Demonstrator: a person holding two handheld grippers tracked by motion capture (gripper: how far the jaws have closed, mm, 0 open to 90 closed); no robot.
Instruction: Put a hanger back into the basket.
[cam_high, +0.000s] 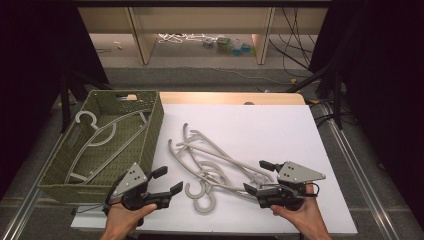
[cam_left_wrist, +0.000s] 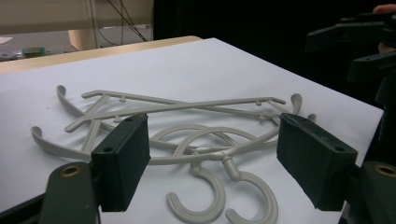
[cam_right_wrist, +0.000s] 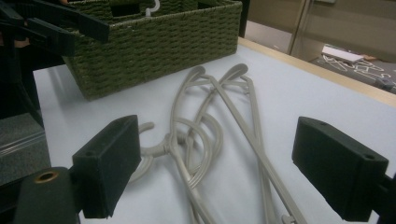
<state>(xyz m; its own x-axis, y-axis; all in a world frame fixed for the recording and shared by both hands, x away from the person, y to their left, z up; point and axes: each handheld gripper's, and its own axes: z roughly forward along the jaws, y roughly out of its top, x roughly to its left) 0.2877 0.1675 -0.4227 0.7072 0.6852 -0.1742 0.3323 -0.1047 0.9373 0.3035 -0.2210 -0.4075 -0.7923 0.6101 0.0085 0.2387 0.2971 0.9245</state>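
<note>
A tangle of grey plastic hangers (cam_high: 202, 186) lies on the white board (cam_high: 260, 125), hooks toward the near edge. One more grey hanger (cam_high: 102, 140) rests inside the green woven basket (cam_high: 152, 135) at the left. My left gripper (cam_high: 168, 180) hovers open just left of the hooks, and the pile (cam_left_wrist: 187, 106) shows beyond its jaws (cam_left_wrist: 219, 163). My right gripper (cam_high: 257, 176) stands open at the right end of the pile, its jaws (cam_right_wrist: 224, 172) framing the hangers (cam_right_wrist: 173, 140). Neither gripper holds anything.
The basket (cam_right_wrist: 159, 42) stands on the table's left side, against the board's edge. A wooden table edge (cam_high: 225, 97) runs behind the board. Cables and small objects lie on the floor (cam_high: 215, 42) beyond. The board's right half is bare.
</note>
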